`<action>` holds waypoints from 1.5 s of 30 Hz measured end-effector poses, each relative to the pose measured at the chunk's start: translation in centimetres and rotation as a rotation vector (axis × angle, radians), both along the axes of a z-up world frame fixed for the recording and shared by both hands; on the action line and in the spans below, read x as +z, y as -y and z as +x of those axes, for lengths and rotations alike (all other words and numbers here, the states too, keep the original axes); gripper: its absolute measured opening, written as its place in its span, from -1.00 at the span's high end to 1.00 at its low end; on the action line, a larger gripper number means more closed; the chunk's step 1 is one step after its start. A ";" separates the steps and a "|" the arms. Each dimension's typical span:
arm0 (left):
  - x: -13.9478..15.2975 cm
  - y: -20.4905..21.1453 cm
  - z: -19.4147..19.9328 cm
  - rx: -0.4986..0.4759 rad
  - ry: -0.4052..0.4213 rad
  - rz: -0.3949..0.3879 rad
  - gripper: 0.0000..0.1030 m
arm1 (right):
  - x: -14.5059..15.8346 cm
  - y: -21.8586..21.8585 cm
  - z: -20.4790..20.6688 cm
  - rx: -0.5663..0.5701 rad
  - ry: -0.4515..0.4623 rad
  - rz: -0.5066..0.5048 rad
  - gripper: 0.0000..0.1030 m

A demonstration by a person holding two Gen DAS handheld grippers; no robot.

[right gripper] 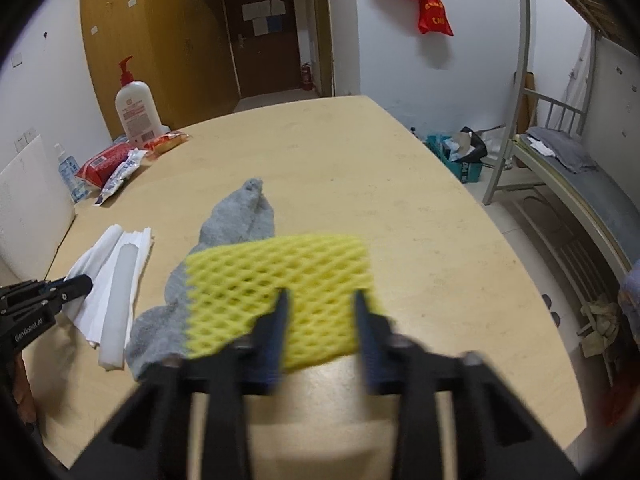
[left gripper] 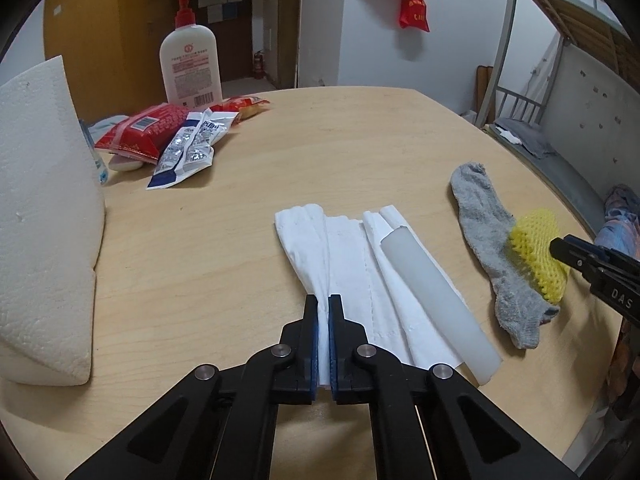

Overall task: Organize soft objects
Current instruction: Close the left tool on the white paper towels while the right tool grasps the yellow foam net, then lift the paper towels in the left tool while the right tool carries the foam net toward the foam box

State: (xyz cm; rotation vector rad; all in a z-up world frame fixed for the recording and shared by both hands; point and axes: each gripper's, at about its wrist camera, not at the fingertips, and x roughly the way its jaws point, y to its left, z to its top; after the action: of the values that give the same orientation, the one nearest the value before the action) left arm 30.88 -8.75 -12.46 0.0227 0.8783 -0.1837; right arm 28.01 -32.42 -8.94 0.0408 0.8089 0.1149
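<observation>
White tissue sheet (left gripper: pixel 352 264), pleated, flat on table (left gripper: pixel 240 220); translucent foam strip (left gripper: pixel 436 300) lies across it. Grey sock (left gripper: pixel 492 256) right of tissue, yellow foam net (left gripper: pixel 538 256) overlapping it.

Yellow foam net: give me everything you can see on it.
The yellow foam net is a soft mesh sleeve with diamond-shaped openings, looking like foamed plastic fruit packaging, flattened into a rough rectangle. It lies on the wooden table, its left part overlapping the lower end of the grey sock. The right gripper is open, its fingers spread over the net's near edge; motion blur hides whether they touch it. In the left wrist view it sits right of the white tissue.
</observation>
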 end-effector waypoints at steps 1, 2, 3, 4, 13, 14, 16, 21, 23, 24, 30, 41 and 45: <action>0.0 0.0 0.0 -0.001 0.002 0.000 0.92 | -0.1 0.1 -0.1 -0.004 0.001 -0.001 0.70; 0.1 0.0 -0.1 -0.003 0.007 0.000 0.92 | -0.1 0.3 -0.2 -0.007 0.005 0.004 0.76; 0.1 0.1 -0.1 -0.005 0.010 0.002 0.92 | -0.2 0.5 -0.2 -0.002 0.005 0.013 0.77; 0.2 0.1 -0.2 -0.008 0.017 0.002 0.92 | -0.1 0.7 -0.3 -0.002 0.009 0.022 0.77; 0.8 0.1 -0.7 -0.016 0.049 -0.001 0.94 | 1.3 1.1 -1.5 -0.004 0.047 0.057 0.80; 0.9 0.0 -0.8 -0.015 0.053 -0.002 0.94 | 1.4 1.2 -1.5 -0.006 0.043 0.068 0.80; 1.2 -0.1 -0.9 -0.014 0.066 -0.002 0.94 | 1.5 1.1 -1.5 -0.010 0.055 0.075 0.80; 1.6 -0.4 -1.0 -0.006 0.074 -0.005 0.94 | 0.7 1.0 -0.8 -0.031 -0.001 0.080 0.56; 1.8 -0.5 -1.1 -0.007 0.082 -0.006 0.94 | 0.4 1.1 -0.6 -0.045 -0.004 0.071 0.26; 1.9 -0.6 -1.1 -0.005 0.085 -0.006 0.94 | 0.4 1.4 -0.5 -0.051 -0.003 0.084 -0.01; 1.9 -0.6 -1.2 -0.009 0.089 -0.005 0.94 | 0.2 0.5 0.5 -0.014 -0.005 0.090 -0.29; 1.9 -0.6 -1.2 -0.009 0.094 -0.003 0.94 | -0.7 0.1 1.1 0.008 -0.040 0.024 0.29; 1.9 -0.6 -1.3 -0.007 0.100 -0.002 0.94 | -0.6 -0.6 0.4 0.053 -0.016 -0.011 0.63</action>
State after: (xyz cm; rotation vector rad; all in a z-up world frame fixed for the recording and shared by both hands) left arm 29.61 -8.17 -10.58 0.0329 0.7786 -0.1889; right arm 28.41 -31.82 -9.50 0.0103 0.8264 0.1601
